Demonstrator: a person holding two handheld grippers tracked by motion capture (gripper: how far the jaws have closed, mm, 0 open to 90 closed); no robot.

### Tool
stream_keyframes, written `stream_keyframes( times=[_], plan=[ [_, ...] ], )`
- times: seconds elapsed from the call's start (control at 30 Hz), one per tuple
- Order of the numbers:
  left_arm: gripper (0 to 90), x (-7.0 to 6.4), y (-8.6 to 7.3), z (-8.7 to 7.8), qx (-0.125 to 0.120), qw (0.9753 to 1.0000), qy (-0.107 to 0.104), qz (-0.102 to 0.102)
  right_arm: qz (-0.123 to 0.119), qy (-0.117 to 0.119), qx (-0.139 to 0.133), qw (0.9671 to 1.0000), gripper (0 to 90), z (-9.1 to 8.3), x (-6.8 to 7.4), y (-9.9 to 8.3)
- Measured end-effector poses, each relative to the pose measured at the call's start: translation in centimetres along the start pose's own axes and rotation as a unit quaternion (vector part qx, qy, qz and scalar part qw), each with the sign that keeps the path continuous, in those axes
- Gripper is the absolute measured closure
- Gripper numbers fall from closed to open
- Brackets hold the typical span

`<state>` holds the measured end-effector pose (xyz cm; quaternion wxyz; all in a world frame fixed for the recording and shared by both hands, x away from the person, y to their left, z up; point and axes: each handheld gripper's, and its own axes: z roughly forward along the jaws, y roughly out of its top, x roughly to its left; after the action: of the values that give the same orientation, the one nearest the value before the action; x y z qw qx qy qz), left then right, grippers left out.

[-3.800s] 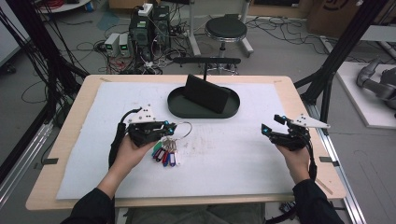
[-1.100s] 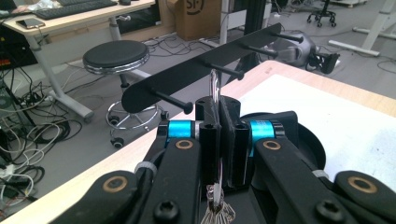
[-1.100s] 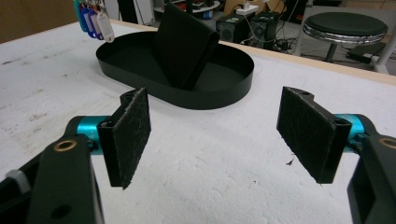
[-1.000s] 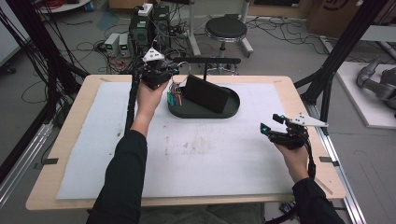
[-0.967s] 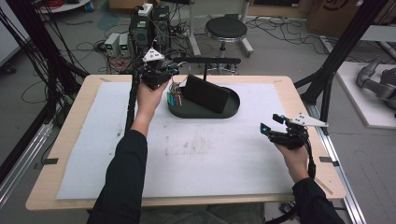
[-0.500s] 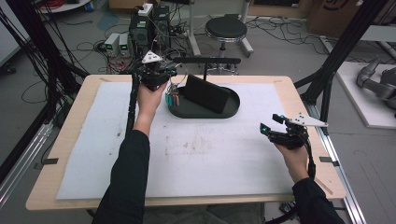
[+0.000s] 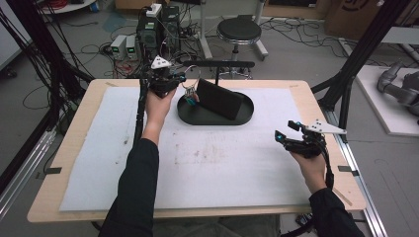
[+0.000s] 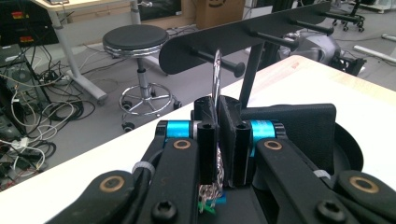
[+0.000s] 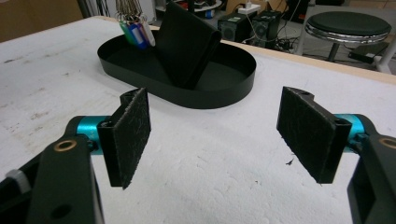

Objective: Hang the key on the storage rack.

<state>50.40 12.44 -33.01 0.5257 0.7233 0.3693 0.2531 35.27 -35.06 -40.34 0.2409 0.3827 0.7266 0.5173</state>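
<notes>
My left gripper [image 7: 181,79] is raised at the table's back edge, shut on a metal key ring [image 8: 216,70]. The ring stands up between the jaws, right beside a peg [image 8: 220,61] of the black hook rack [image 8: 243,35]. Several coloured key tags [image 7: 189,98] hang from the ring over the left end of the black oval tray [image 7: 197,118]. In the right gripper view the tags [image 9: 135,29] dangle beside a slanted black panel [image 9: 184,44] in the tray [image 9: 219,91]. My right gripper [image 7: 285,133] rests open near the table's right edge, holding nothing [image 9: 219,126].
The rack's bar [image 7: 217,64] stands on a post behind the tray. White foam sheet [image 7: 217,163] covers the wooden table. A round stool [image 7: 239,30], cables and electronics boxes [image 7: 148,34] stand on the floor beyond. A black frame post [image 7: 356,74] rises at the right.
The left gripper has carried the keys from the table's middle up to the rack at the back, and edged slightly right toward a peg in the last second. The right gripper stays still.
</notes>
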Motion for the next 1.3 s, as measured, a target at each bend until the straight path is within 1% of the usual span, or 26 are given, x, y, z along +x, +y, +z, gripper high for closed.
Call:
stream_keyframes(
  times=[0.07,0.1,0.13,0.2,0.27,0.33,0.37,0.4,0.47,0.5,0.67,0.73,0.8,0.87,0.97,1.1,1.13,1.23,1.3],
  plan=[
    [84.8,-0.1,0.0,-0.2,0.001,1.0000,0.005,0.005,0.000,0.000,0.001,1.0000,26.2,0.0,0.0,0.0],
    [82.3,-0.1,0.0,-0.3,0.000,0.9999,0.012,0.005,0.001,0.000,0.001,1.0000,26.2,0.0,0.0,0.0],
    [77.8,-0.1,0.0,-0.4,0.003,0.9998,0.018,0.006,0.000,0.000,0.001,1.0000,26.2,0.0,0.0,0.0],
    [71.3,-0.3,0.1,-0.8,0.003,0.9998,0.021,0.005,0.001,0.000,0.001,1.0000,26.2,0.0,0.0,0.0],
    [65.5,-0.5,0.1,-1.4,0.000,0.9994,0.030,0.015,0.001,-0.001,0.000,1.0000,26.2,0.0,-0.1,0.0],
    [57.0,-0.8,0.1,-2.0,-0.003,0.9990,0.040,0.021,0.001,-0.002,0.000,1.0000,26.2,0.0,-0.1,0.0],
    [52.1,-0.9,0.0,-2.4,-0.004,0.9990,0.040,0.021,0.002,-0.003,0.000,1.0000,26.7,-0.1,0.0,0.0],
    [49.4,-1.1,-0.1,-2.7,-0.008,0.9990,0.039,0.021,0.003,-0.003,0.000,1.0000,28.9,-0.2,0.0,0.0],
    [45.6,-1.5,-0.5,-3.7,-0.012,0.9988,0.038,0.027,0.000,-0.004,-0.003,1.0000,29.8,-0.3,0.0,0.0],
    [43.5,-1.6,-0.7,-4.2,-0.015,0.9989,0.034,0.027,0.000,-0.004,-0.004,1.0000,29.8,-0.3,-0.1,0.1],
    [39.6,-2.6,-1.9,-6.8,-0.018,0.9990,0.018,0.036,0.002,-0.005,0.000,1.0000,29.8,-0.3,-0.1,0.0],
    [36.4,-3.0,-2.4,-7.9,-0.020,0.9990,0.013,0.038,0.001,-0.005,-0.001,1.0000,29.8,-0.3,-0.1,0.0],
    [35.8,-3.4,-3.0,-8.9,-0.021,0.9989,0.003,0.043,0.002,-0.007,0.000,1.0000,29.7,-0.4,-0.1,0.0],
    [34.8,-3.9,-3.6,-9.8,-0.020,0.9986,-0.001,0.049,0.004,-0.007,-0.001,1.0000,29.7,-0.4,-0.2,0.0],
    [32.3,-4.6,-4.7,-11.1,-0.023,0.9983,-0.006,0.053,0.005,-0.009,-0.002,0.9999,29.7,-0.4,-0.3,0.0],
    [29.2,-5.0,-6.4,-12.5,-0.019,0.9982,-0.013,0.054,0.008,-0.010,-0.001,0.9999,29.7,-0.4,-0.4,0.0],
    [28.8,-5.1,-6.9,-12.8,-0.018,0.9984,-0.016,0.052,0.007,-0.010,-0.001,0.9999,29.7,-0.4,-0.4,0.0],
    [28.8,-5.1,-8.5,-13.4,-0.015,0.9983,-0.032,0.047,0.008,-0.011,-0.001,0.9999,29.6,-0.5,-0.5,0.0],
    [27.7,-5.1,-9.6,-13.6,-0.012,0.9983,-0.033,0.046,0.005,-0.014,-0.001,0.9999,29.5,-0.6,-0.5,0.0]
  ],
)
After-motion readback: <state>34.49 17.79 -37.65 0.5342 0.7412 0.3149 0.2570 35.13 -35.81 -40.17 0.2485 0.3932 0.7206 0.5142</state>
